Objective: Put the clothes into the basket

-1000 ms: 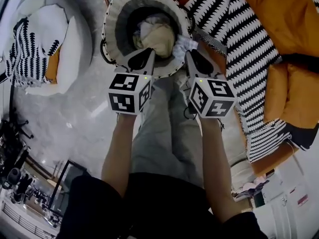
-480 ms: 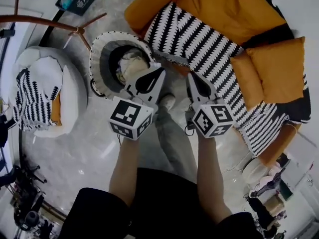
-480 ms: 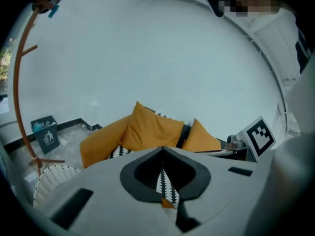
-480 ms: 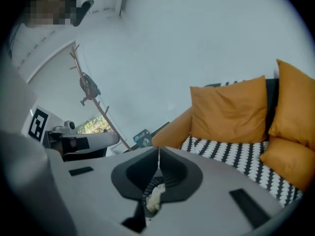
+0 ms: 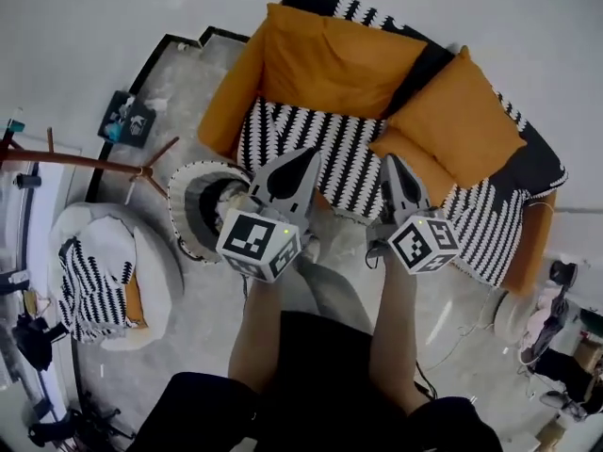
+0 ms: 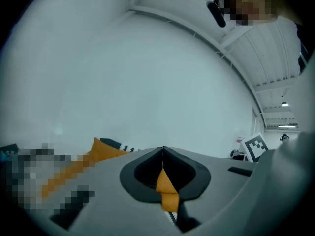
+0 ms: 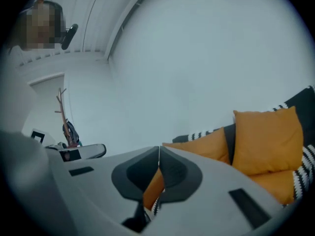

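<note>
1. The left gripper (image 5: 314, 152) and the right gripper (image 5: 391, 159) are held side by side above the floor, pointed towards the front edge of the sofa (image 5: 330, 59). Each pair of jaws is pressed together with nothing pinched. The orange seen past the tips in both gripper views is judged to be the sofa behind, not held cloth.
2. The basket (image 5: 181, 191) stands on the floor just off the sofa's left end in the head view, beside and below the left gripper. A pale garment (image 5: 235, 201) lies inside it, so that piece is judged done.
3. The step in hand is judged to be a search for clothing left out. The zigzag throw (image 5: 273, 130) is taken for a furnishing, and no loose garment can be made out for certain.
4. If a piece is found, the jaws should be opened before the cloth is reached, and a deep fold should be pinched by each gripper at separate spots.
5. The load should be carried over the basket's rim and released only once it hangs inside the opening.
6. The wooden coat stand (image 5: 94, 163) next to the basket should be given room.
</note>
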Available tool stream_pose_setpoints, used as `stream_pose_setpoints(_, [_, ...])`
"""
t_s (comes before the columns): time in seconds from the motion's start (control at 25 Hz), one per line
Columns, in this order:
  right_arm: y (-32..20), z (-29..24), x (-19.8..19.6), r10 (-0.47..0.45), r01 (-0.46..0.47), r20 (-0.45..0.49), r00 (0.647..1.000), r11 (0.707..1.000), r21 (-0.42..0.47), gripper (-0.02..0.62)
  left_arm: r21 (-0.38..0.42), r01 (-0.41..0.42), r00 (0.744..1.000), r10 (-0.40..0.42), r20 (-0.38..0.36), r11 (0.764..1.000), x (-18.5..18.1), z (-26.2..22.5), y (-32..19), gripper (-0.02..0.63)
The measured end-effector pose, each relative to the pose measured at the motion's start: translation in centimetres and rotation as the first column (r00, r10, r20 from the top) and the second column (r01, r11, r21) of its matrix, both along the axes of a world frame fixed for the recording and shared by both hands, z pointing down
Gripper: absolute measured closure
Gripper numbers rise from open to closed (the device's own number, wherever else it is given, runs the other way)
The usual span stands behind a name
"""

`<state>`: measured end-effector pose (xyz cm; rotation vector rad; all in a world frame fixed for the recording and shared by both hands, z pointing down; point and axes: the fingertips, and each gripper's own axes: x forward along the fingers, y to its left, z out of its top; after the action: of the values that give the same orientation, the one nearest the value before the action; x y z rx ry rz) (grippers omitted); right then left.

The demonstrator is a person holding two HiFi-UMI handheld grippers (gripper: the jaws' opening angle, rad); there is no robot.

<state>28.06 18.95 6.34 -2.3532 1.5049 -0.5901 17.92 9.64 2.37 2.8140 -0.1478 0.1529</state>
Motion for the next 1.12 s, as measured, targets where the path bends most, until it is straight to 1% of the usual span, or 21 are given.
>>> stream_pose_setpoints(0.08, [2.0, -2.5, 1.6, 0.066, -0.065, -0.019, 0.998, 0.997, 0.043, 0.583, 0.031, -0.047, 0.995, 0.050, -0.086, 0.998, 1.6, -3.6, 1.7, 0.595])
stream_pose_setpoints(0.16, [4.1, -4.9, 3.2, 0.113, -0.110, -0.035, 0.993, 0.991, 0.078, 0.583, 0.068, -0.082, 0.980, 0.093, -0.176, 0.994, 3.1, -7.3, 3.8, 0.595])
stream_pose_setpoints(0.2, [5.1, -6.2, 4.2, 0.132, -0.127, -0.047, 0.990, 0.987, 0.096, 0.583, 0.087, -0.090, 0.973, 0.106, -0.206, 0.992, 4.0, -9.0, 4.7, 0.595])
stream_pose_setpoints(0.24, [6.1, -7.7, 5.1, 0.152, -0.144, -0.064, 0.986, 0.983, 0.115, 0.582, 0.109, -0.097, 0.968, 0.119, -0.220, 0.989, 4.9, -10.5, 5.5, 0.595])
stream_pose_setpoints(0.28, [7.1, -9.2, 5.9, 0.173, -0.161, -0.082, 0.981, 0.978, 0.132, 0.583, 0.136, -0.103, 0.967, 0.131, -0.216, 0.985, 5.9, -11.6, 6.3, 0.595])
stream_pose_setpoints(0.44, [11.5, -14.7, 7.7, 0.257, -0.229, -0.167, 0.952, 0.958, 0.171, 0.582, 0.255, -0.115, 0.980, 0.151, -0.128, 0.960, 9.4, -14.1, 9.7, 0.595])
stream_pose_setpoints(0.56, [13.9, -16.9, 8.7, 0.297, -0.268, -0.233, 0.926, 0.952, 0.148, 0.583, 0.302, -0.135, 0.980, 0.173, -0.102, 0.944, 11.9, -15.3, 12.2, 0.595])
stream_pose_setpoints(0.64, [15.5, -17.2, 9.2, 0.319, -0.297, -0.253, 0.913, 0.947, 0.123, 0.583, 0.324, -0.150, 0.978, 0.188, -0.090, 0.934, 13.1, -15.8, 13.8, 0.596])
stream_pose_setpoints(0.84, [18.5, -17.3, 10.2, 0.378, -0.373, -0.274, 0.884, 0.925, 0.070, 0.583, 0.322, -0.179, 0.976, 0.210, -0.065, 0.930, 14.6, -16.0, 16.2, 0.595])
stream_pose_setpoints(0.92, [18.9, -17.5, 10.2, 0.383, -0.382, -0.286, 0.878, 0.922, 0.062, 0.584, 0.314, -0.185, 0.975, 0.214, -0.060, 0.931, 14.9, -16.1, 16.5, 0.595])
stream_pose_setpoints(1.12, [18.4, -17.8, 9.9, 0.370, -0.378, -0.309, 0.876, 0.925, 0.036, 0.584, 0.299, -0.186, 0.975, 0.213, -0.062, 0.936, 14.9, -16.1, 16.3, 0.595])
